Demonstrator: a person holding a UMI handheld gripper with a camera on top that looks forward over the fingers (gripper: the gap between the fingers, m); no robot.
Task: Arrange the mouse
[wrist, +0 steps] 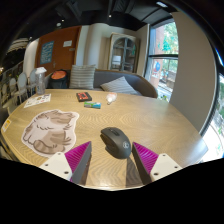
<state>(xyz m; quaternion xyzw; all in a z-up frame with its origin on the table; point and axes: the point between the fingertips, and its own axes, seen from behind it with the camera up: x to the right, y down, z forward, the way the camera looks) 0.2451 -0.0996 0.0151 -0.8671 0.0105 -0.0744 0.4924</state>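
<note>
A dark grey computer mouse (pixel 116 141) lies on the round wooden table (pixel 150 115), just ahead of my fingers and partly between their tips. My gripper (pixel 112 156) is open, its magenta pads (pixel 80 155) spread to either side of the mouse's near end with gaps on both sides. A pale patterned mat (pixel 50 131) lies on the table to the left of the mouse.
Small items lie farther back on the table: a dark red booklet (pixel 83 96), a teal object (pixel 92 104), a paper (pixel 37 99) and a small white thing (pixel 111 98). A grey sofa (pixel 120 84) stands beyond the table, with windows (pixel 165 55) to the right.
</note>
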